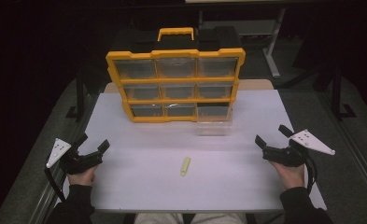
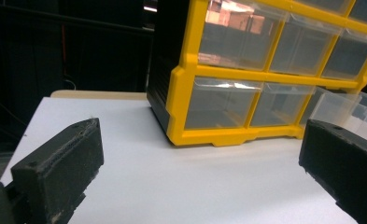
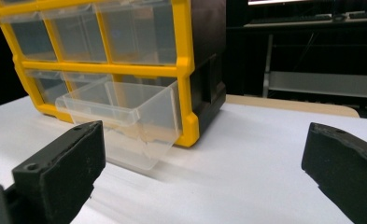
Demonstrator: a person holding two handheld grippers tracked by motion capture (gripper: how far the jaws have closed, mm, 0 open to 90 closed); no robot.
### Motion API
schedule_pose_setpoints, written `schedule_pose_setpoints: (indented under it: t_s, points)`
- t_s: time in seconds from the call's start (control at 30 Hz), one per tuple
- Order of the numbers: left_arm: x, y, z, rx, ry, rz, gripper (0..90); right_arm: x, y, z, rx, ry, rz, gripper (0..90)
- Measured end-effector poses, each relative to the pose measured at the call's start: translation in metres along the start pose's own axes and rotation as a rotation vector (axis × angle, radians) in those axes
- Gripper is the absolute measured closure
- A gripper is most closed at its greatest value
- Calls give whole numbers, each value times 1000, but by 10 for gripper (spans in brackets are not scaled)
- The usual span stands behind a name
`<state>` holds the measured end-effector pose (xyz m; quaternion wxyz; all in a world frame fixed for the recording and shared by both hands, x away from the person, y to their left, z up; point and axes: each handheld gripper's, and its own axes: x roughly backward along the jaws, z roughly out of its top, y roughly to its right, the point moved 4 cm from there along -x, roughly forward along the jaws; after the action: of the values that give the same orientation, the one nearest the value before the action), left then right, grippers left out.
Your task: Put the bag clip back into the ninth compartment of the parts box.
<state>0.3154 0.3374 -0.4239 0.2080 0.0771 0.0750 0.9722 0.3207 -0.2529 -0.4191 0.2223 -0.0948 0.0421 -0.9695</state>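
Both grippers, left (image 1: 93, 148) and right (image 1: 271, 134), rest wide open and empty. Between them lies a yellow stick (image 1: 185, 166), before the organizer (image 1: 175, 84). Its bottom-right drawer (image 1: 213, 120) is pulled out, probably to receive it.

Black sleeves, light trousers — black tools (image 1: 90, 148), grey plates.

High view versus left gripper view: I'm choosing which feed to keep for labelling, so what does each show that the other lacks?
High view alone: a small yellow stick lying on the table, the organizer's yellow carry handle, both hands with the left gripper and right gripper open, and the organizer's full three-by-three drawer grid.

Left gripper view alone: a close look along its own two black jaws, spread wide.

Shared: the yellow organizer, its pulled-out clear drawer at bottom right, and the white table.
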Motion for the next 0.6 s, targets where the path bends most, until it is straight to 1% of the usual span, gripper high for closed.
schedule_pose_setpoints:
  t_s: [0.23,0.3,0.43,0.53,0.6]
  points:
    - [-1,1,-1,-11,-11,-8,0,-2,-3,-1,9,-18,8,0]
    - [-1,1,0,3,-3,-6,0,-2,-3,-1,9,-16,9,0]
    - [0,1,0,-4,-9,-8,0,-2,-3,-1,4,-16,13,0]
    - [0,1,0,1,-1,-11,0,-3,-4,-2,4,-22,18,0]
    - [0,2,0,15,6,-9,0,-3,-5,-2,7,-24,20,0]
